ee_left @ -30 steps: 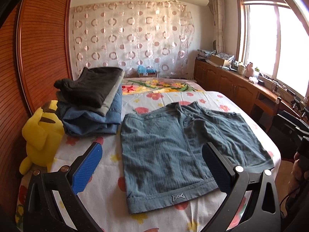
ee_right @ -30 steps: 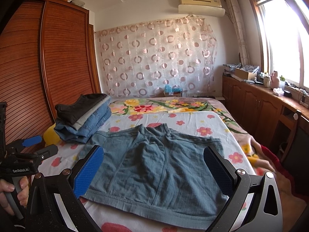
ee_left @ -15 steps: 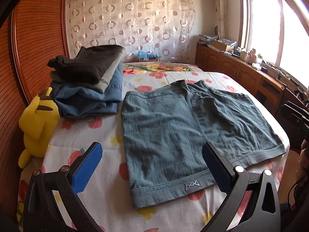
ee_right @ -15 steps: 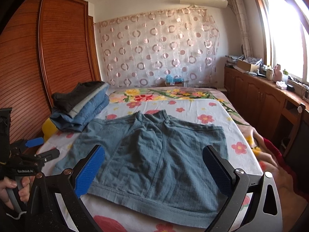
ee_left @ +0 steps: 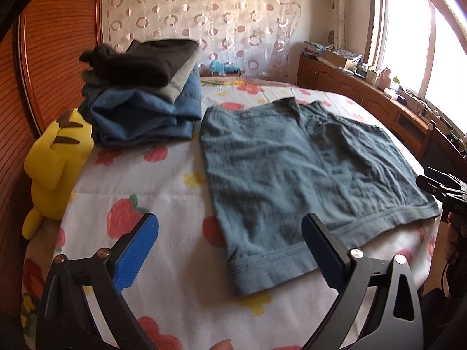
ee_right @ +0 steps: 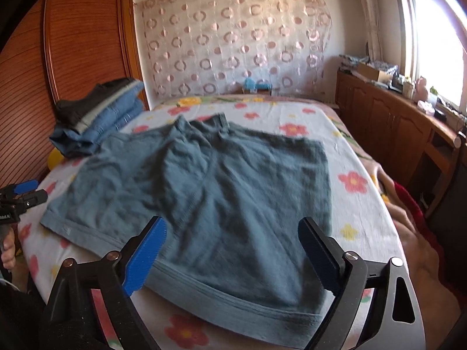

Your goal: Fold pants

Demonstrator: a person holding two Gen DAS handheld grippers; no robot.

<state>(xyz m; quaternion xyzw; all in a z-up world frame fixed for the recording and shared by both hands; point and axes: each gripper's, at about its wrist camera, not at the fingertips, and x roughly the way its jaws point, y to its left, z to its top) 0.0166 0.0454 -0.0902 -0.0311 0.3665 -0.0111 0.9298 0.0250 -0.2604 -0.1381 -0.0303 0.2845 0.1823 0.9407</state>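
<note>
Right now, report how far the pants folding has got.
Done: the blue shorts lie spread flat on the flowered bedspread, and a stack of folded clothes sits beside them. In hand: nothing; the left gripper and right gripper are both open above the near waistband, gripping no fabric. Left: every fold, since no crease shows in the shorts yet.

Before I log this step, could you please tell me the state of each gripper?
Left gripper: jaws open, holding nothing.
Right gripper: jaws open, empty, above the shorts.
</note>
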